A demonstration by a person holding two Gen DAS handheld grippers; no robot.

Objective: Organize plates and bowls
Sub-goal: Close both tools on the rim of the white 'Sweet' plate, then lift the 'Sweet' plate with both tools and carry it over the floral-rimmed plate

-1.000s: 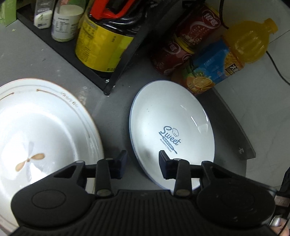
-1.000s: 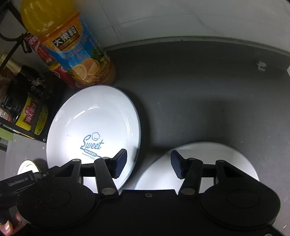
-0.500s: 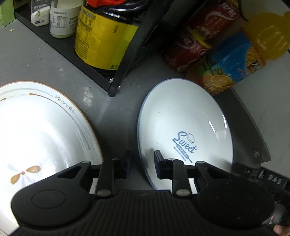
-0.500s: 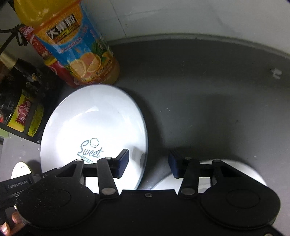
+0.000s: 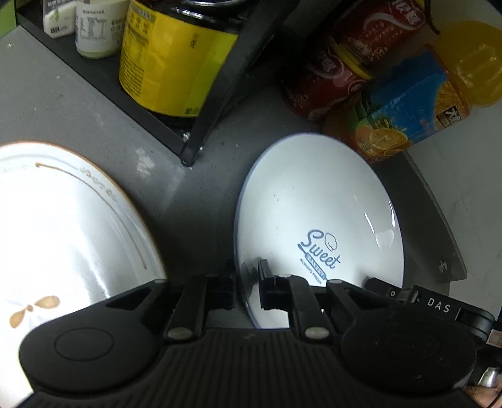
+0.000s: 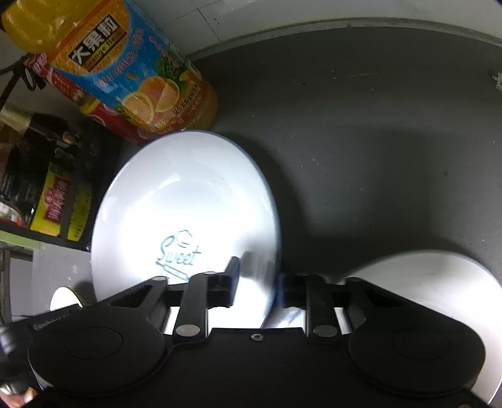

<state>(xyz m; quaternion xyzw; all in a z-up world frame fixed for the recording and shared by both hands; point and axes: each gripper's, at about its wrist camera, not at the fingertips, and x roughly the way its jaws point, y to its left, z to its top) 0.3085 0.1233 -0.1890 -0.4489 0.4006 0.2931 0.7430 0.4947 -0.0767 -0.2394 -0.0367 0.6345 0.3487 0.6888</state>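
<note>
matte black tongs [image 5: 246, 290], silver pivot screws

Orange juice bottle [image 5: 417, 103] beside red cans [image 5: 332, 72] — black rack [image 5: 200, 125] holds yellow-labelled jar [image 5: 169, 59] and 2 white bottles [image 5: 94, 28].

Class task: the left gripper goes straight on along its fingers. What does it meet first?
The left gripper straddles the near rim of the Sweet plate, so it would probably drive onto that rim at once; the black rack is farther, depth unclear.

Plate [image 5: 317, 201]: "Sweet BAKERY". Right gripper [image 5: 439, 306] body: "DAS".
</note>
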